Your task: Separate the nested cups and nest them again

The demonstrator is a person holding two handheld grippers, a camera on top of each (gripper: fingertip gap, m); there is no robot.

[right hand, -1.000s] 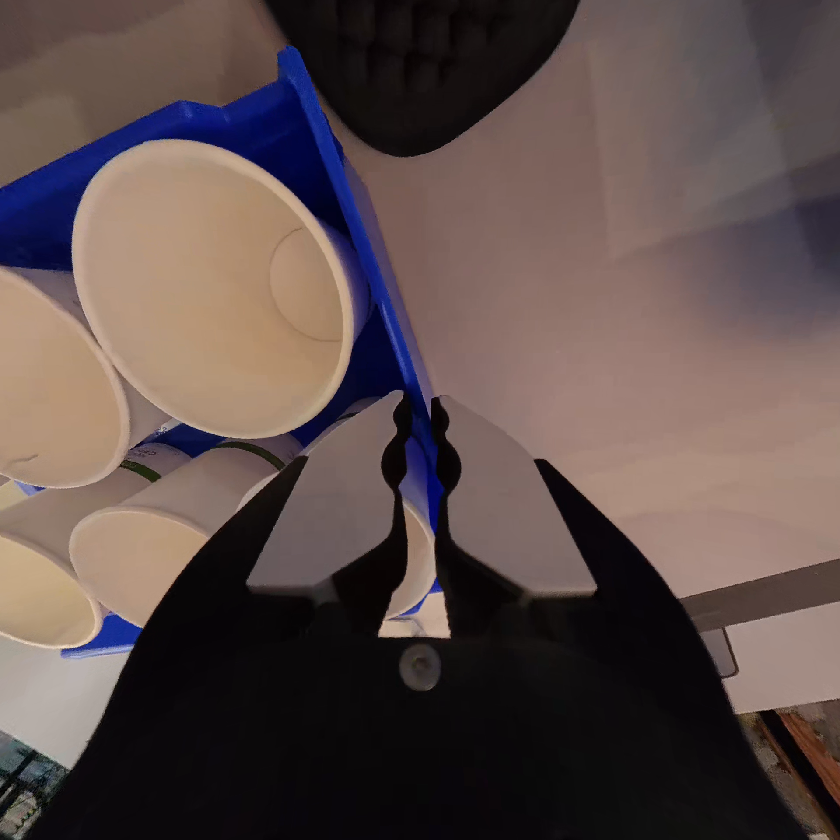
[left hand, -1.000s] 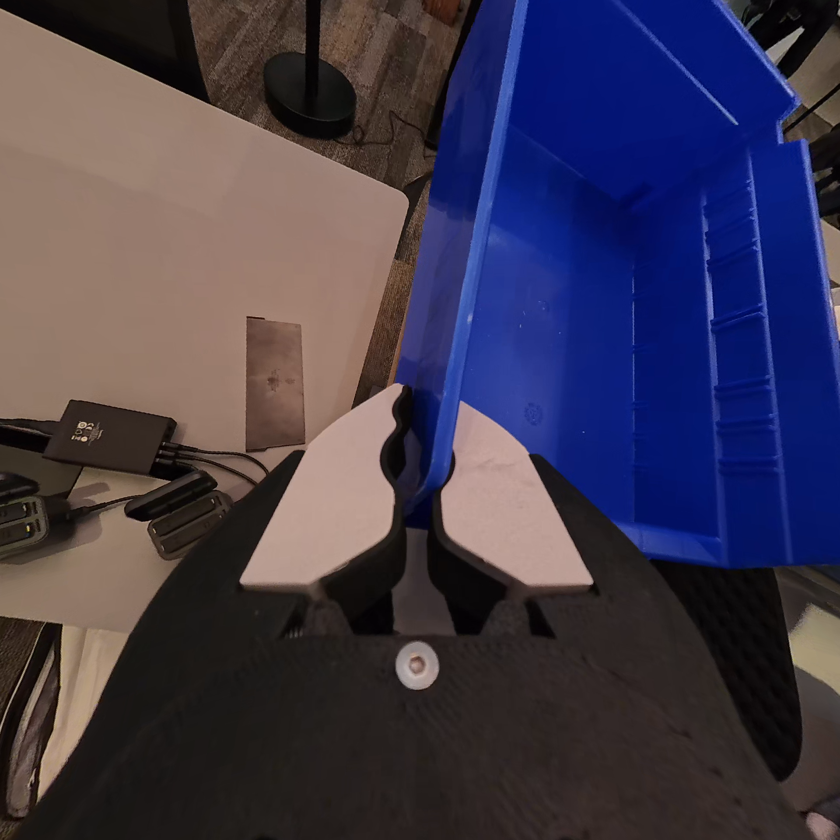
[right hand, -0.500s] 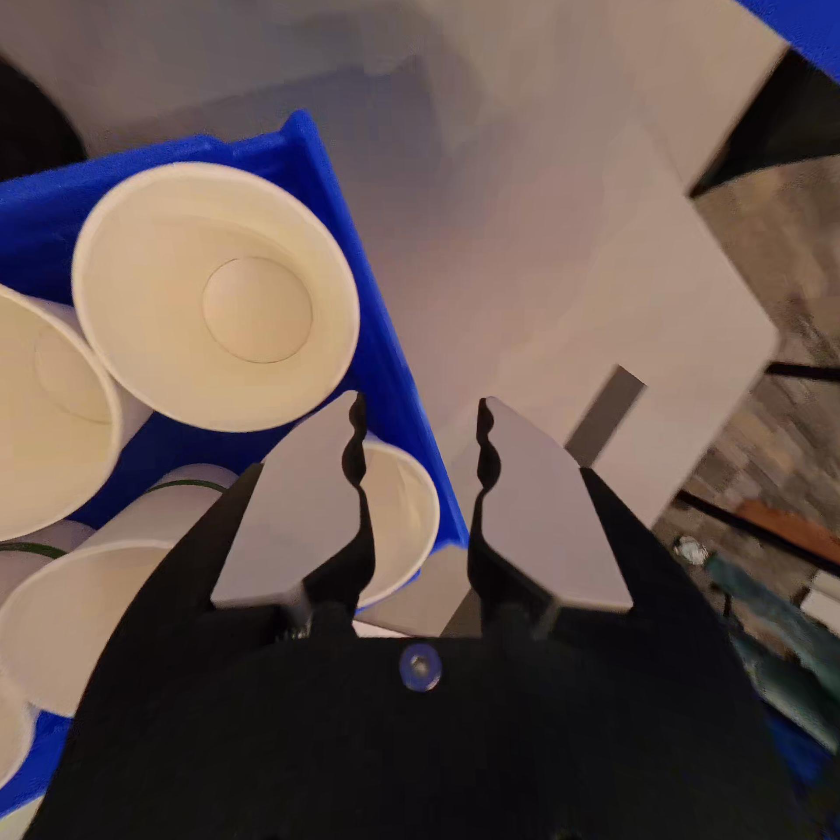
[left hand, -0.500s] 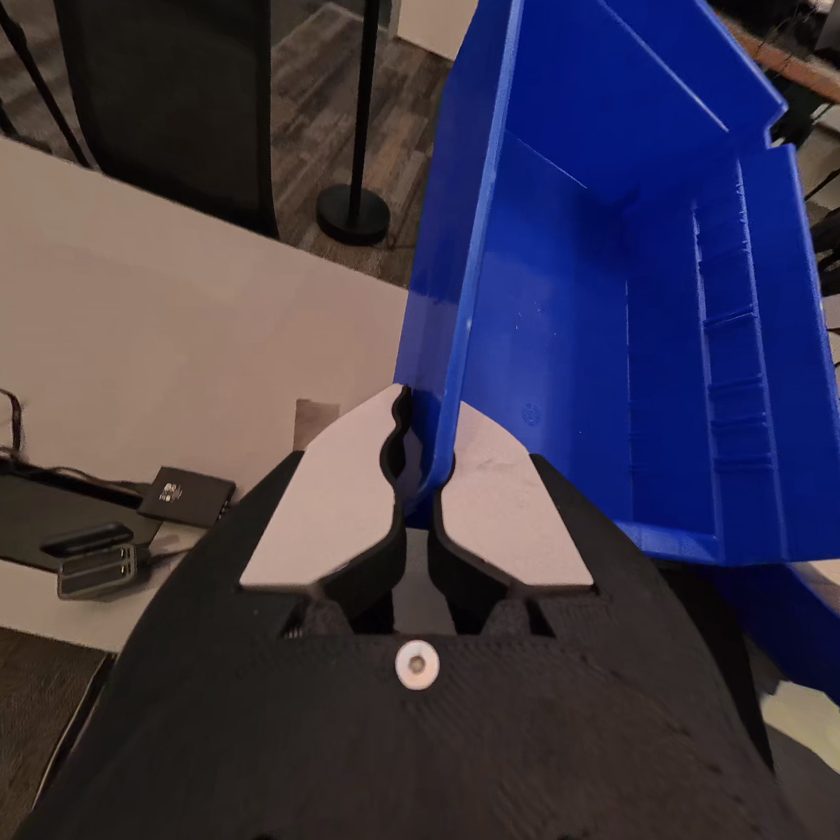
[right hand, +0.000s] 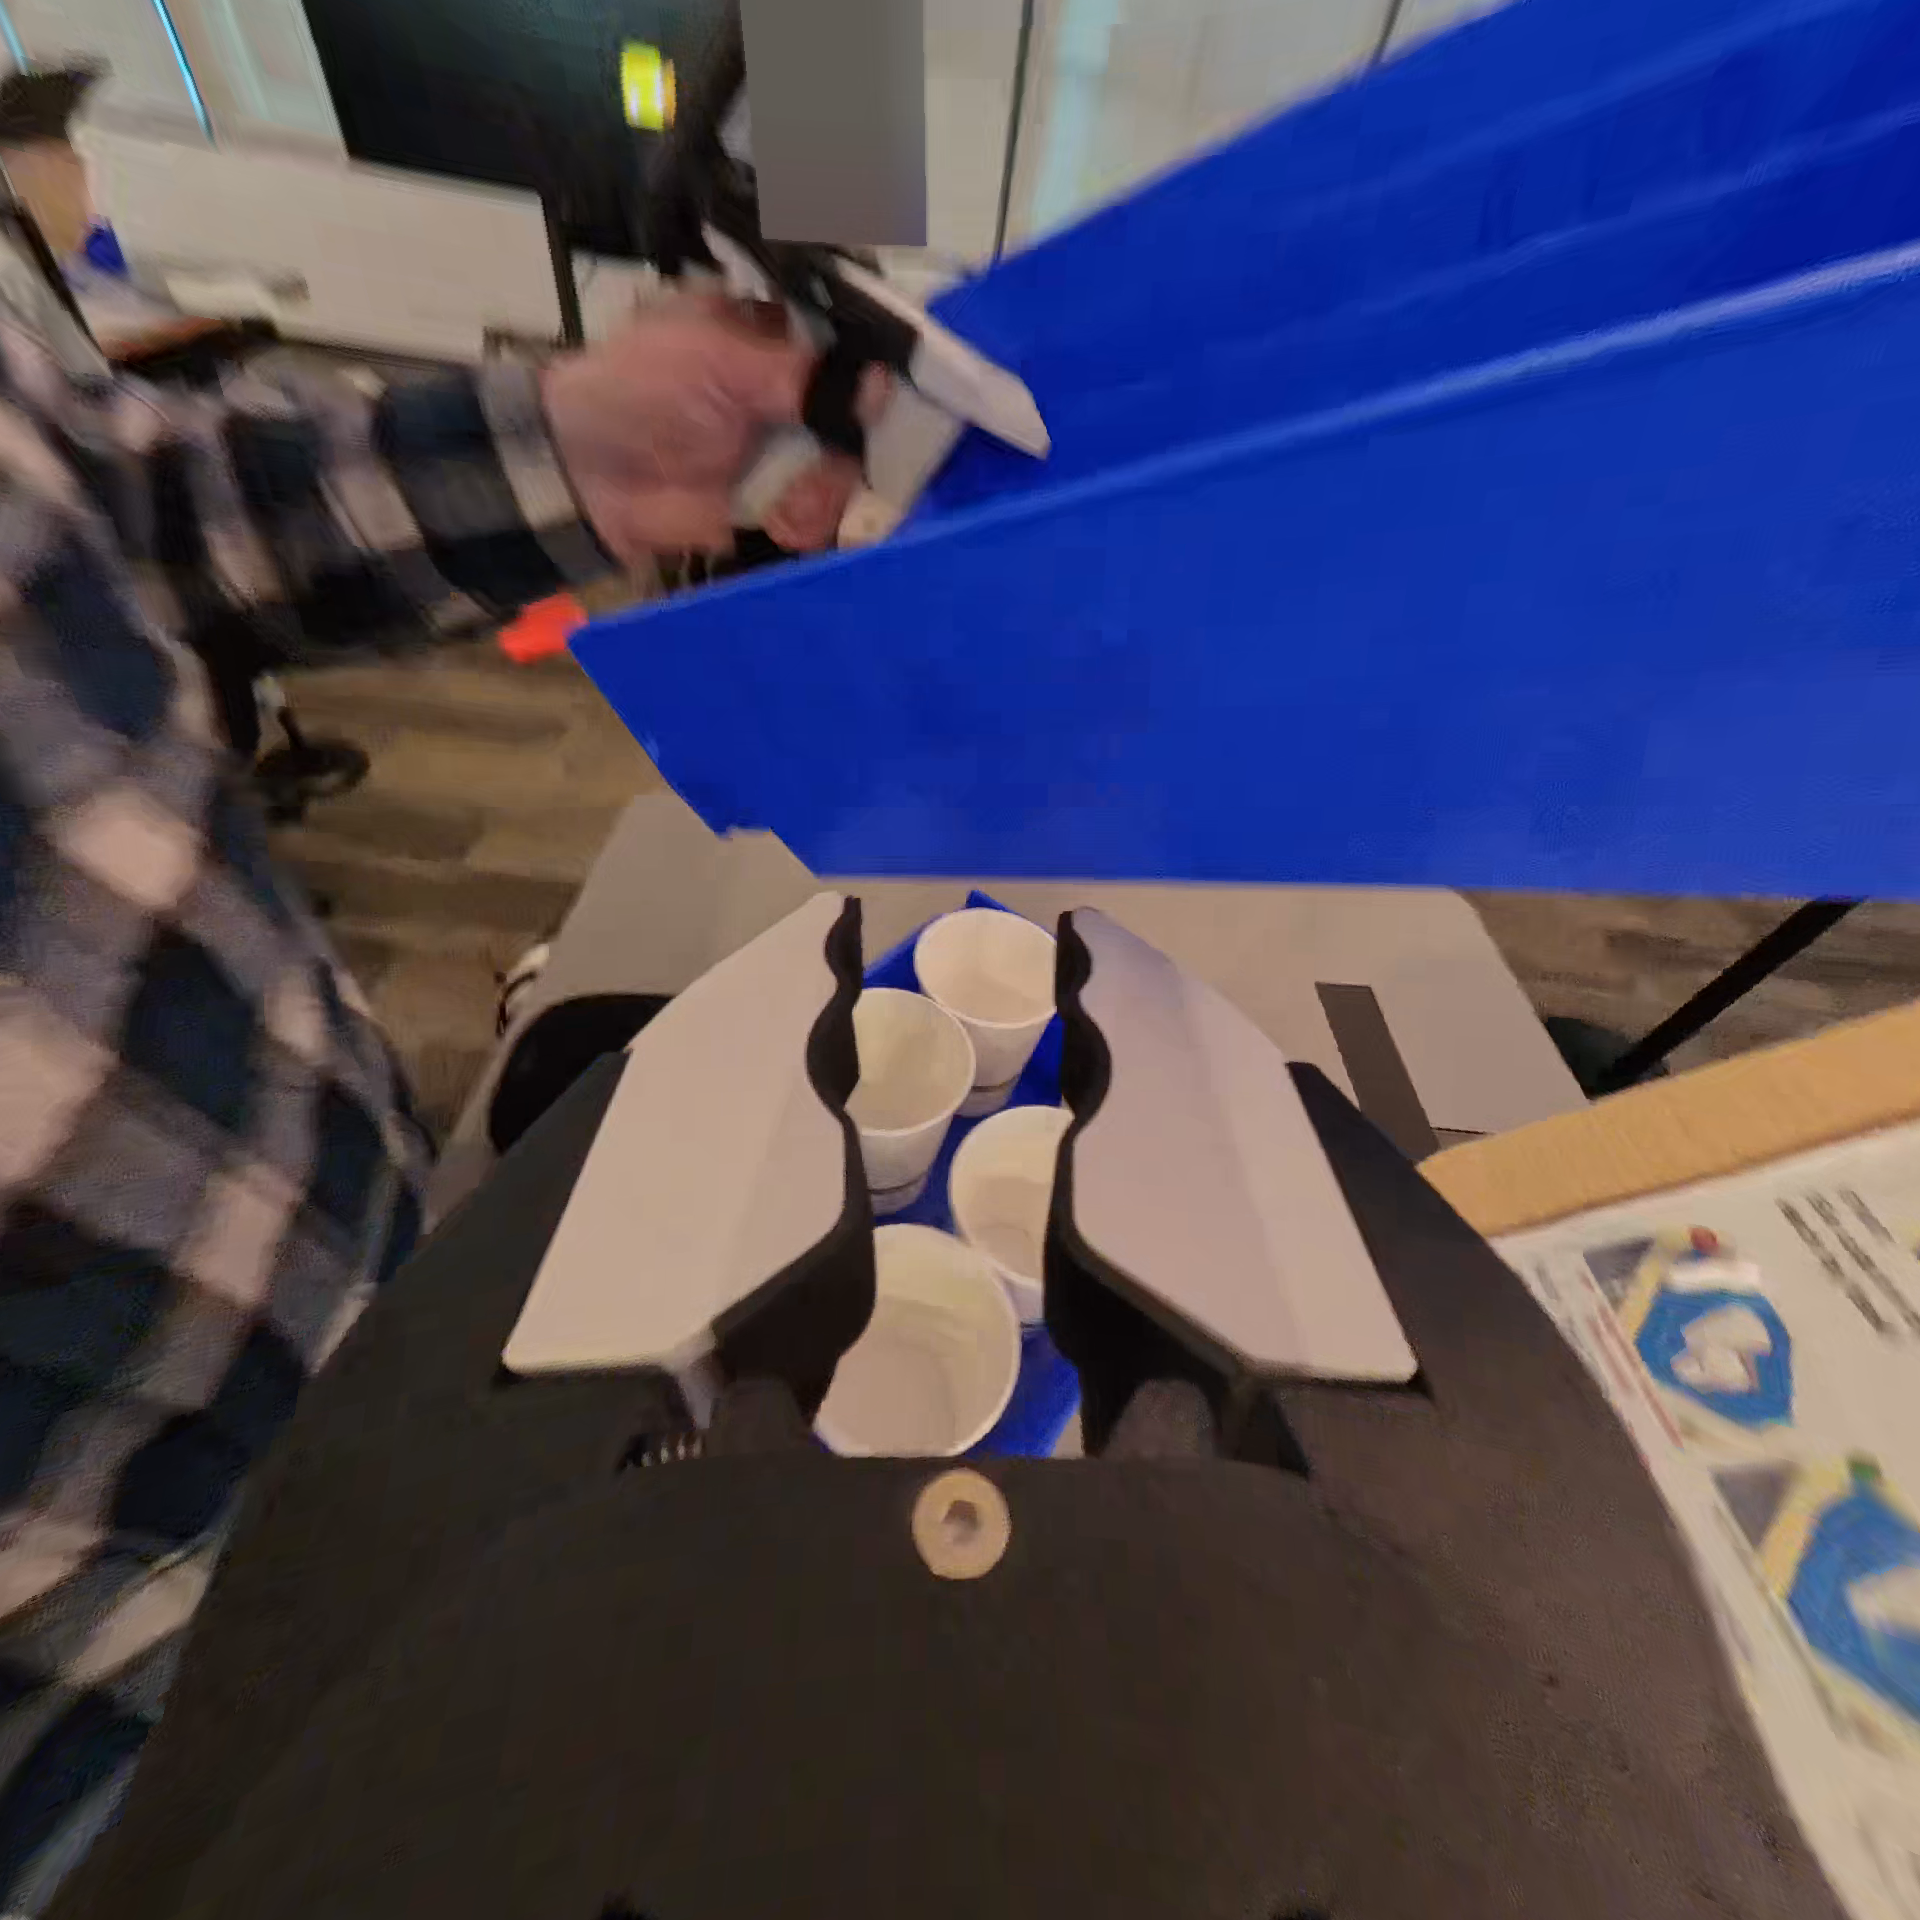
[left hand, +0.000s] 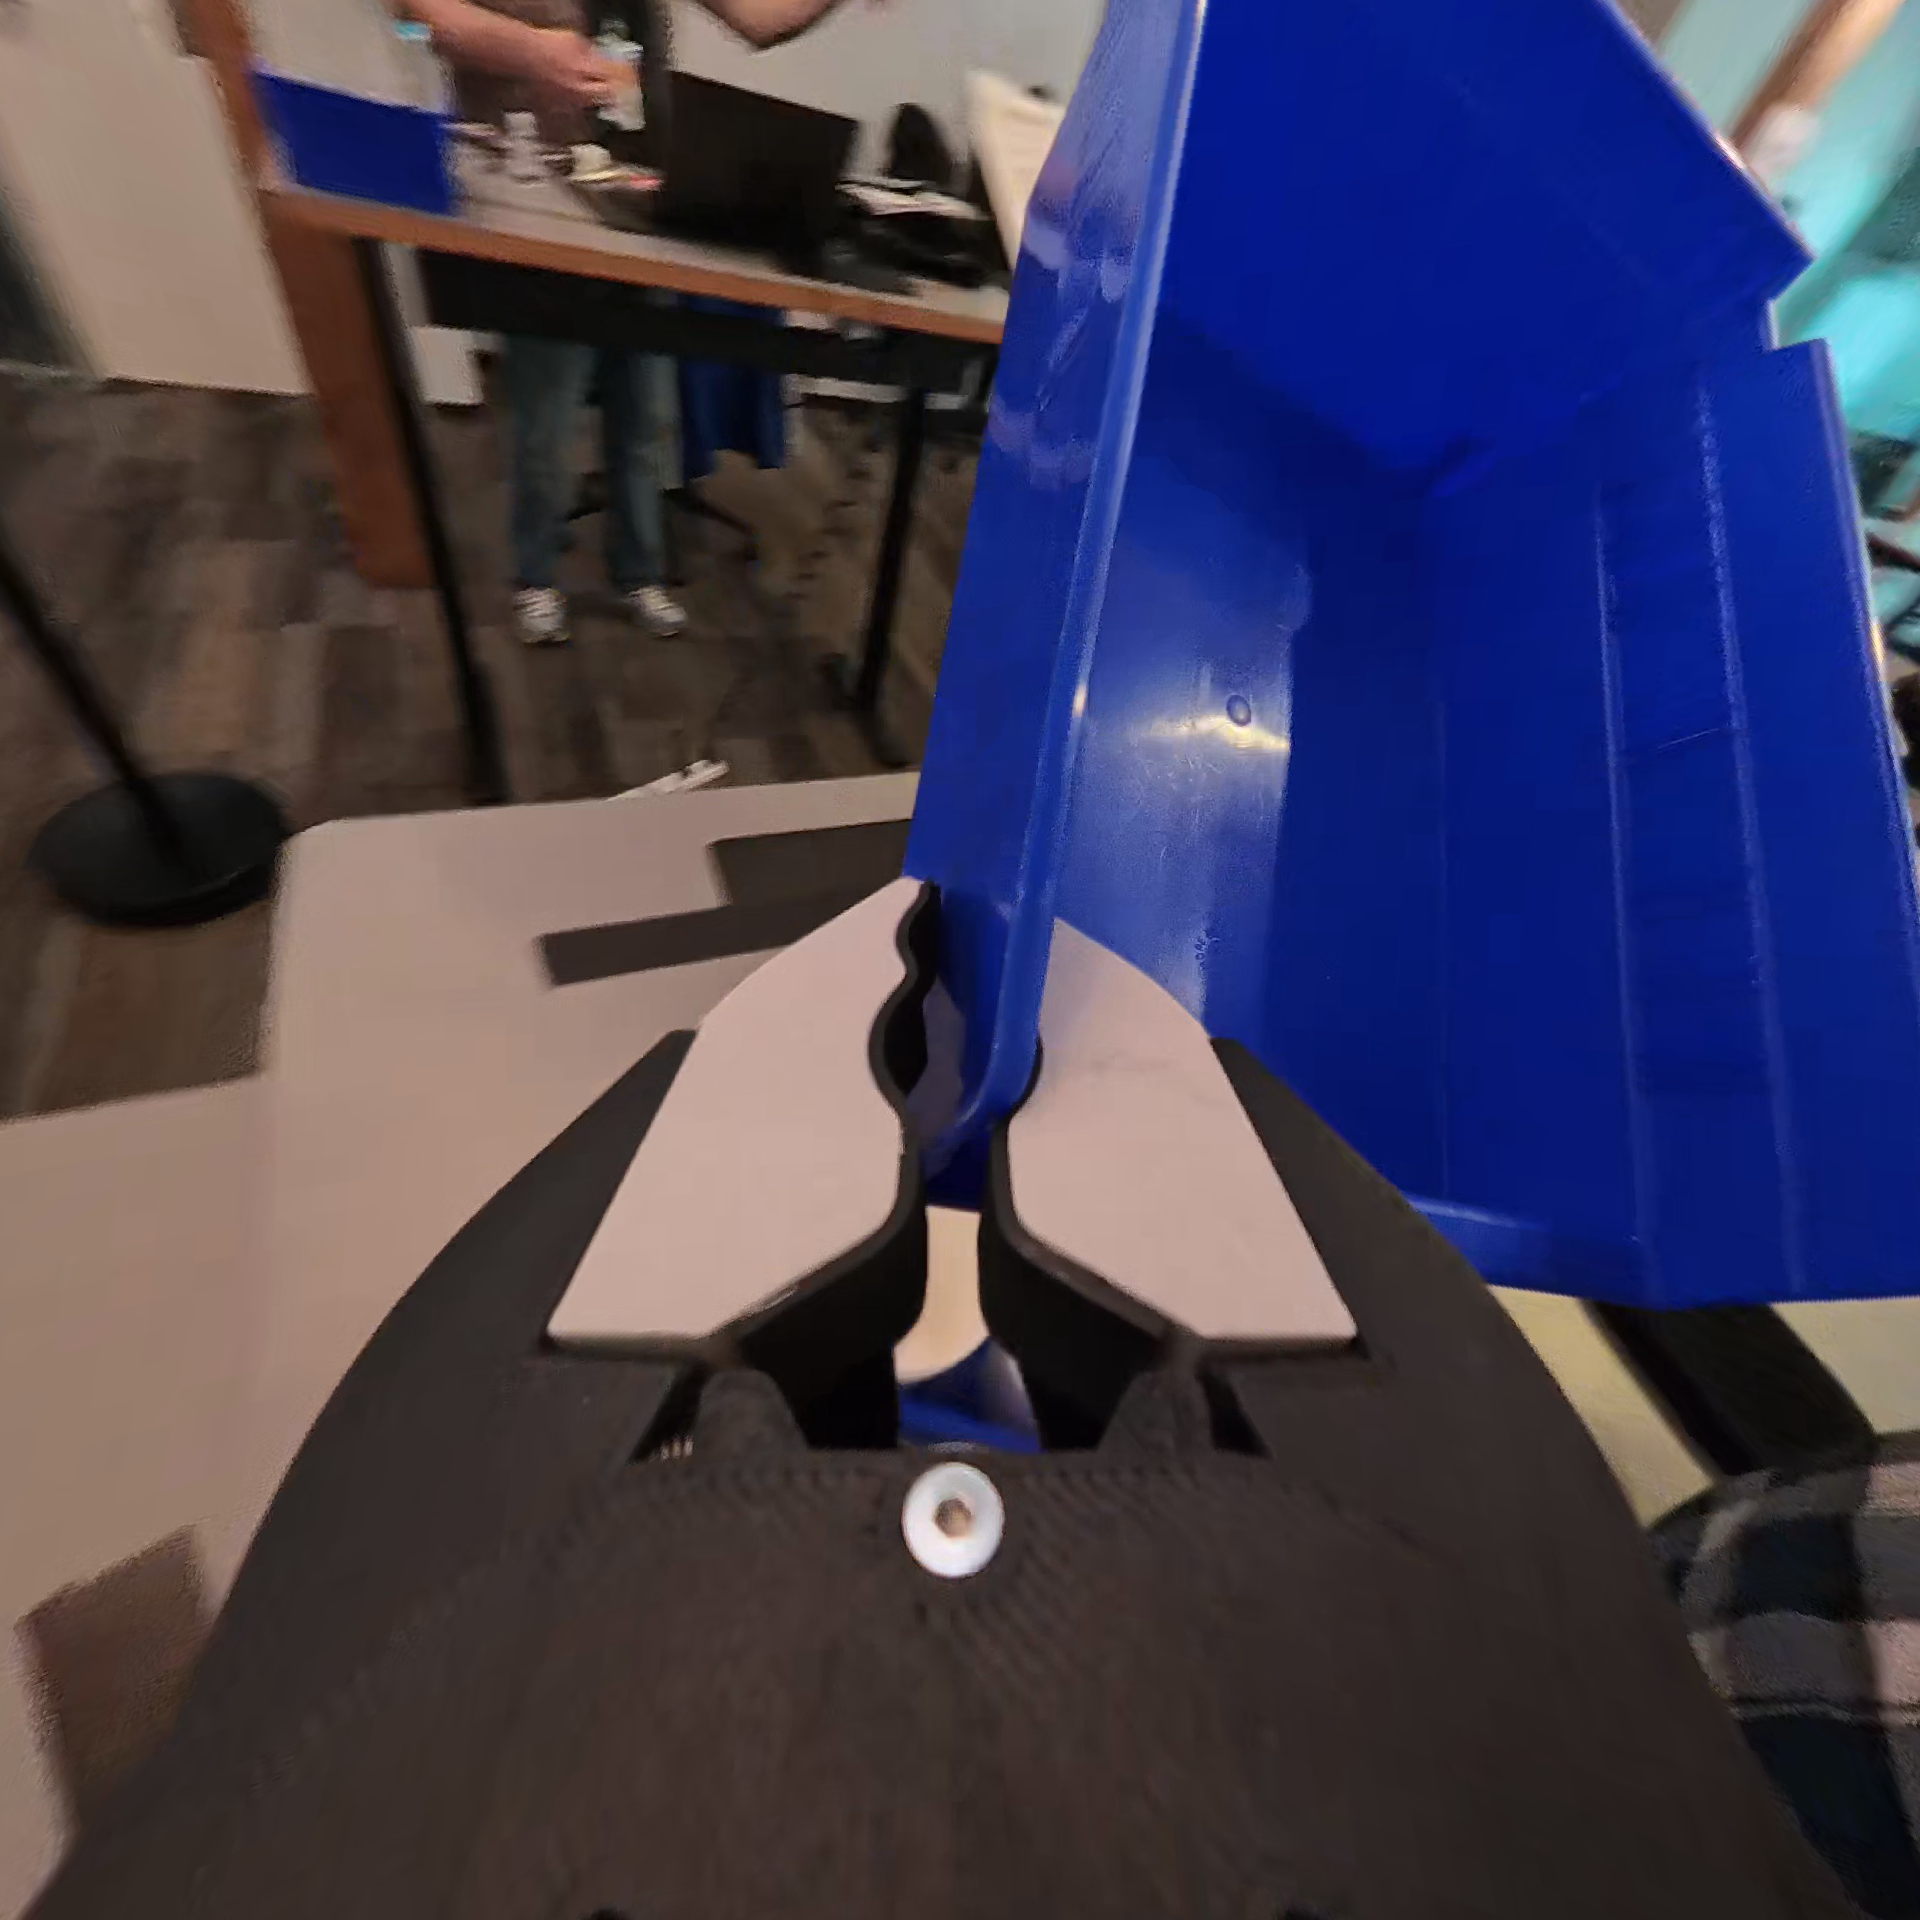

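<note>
Warm, dim indoor light fills both views. A soft glare streaks the inner wall of the blue bin (left hand: 1278, 748). Motion blur smears the person's plaid sleeve (right hand: 156, 935), the hand (right hand: 675, 436) and the background; wide-angle distortion bends the edges.

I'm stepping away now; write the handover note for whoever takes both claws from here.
Left claw: shut on the side wall of an empty blue bin, held up off the white table.
Right claw: open, nothing in it, above a second blue bin on the table.
That bin holds at least four white paper cups, all apart, mouths up.
Done: the cups look separated.
Left: nest the cups again, then set the lifted bin down.
</note>
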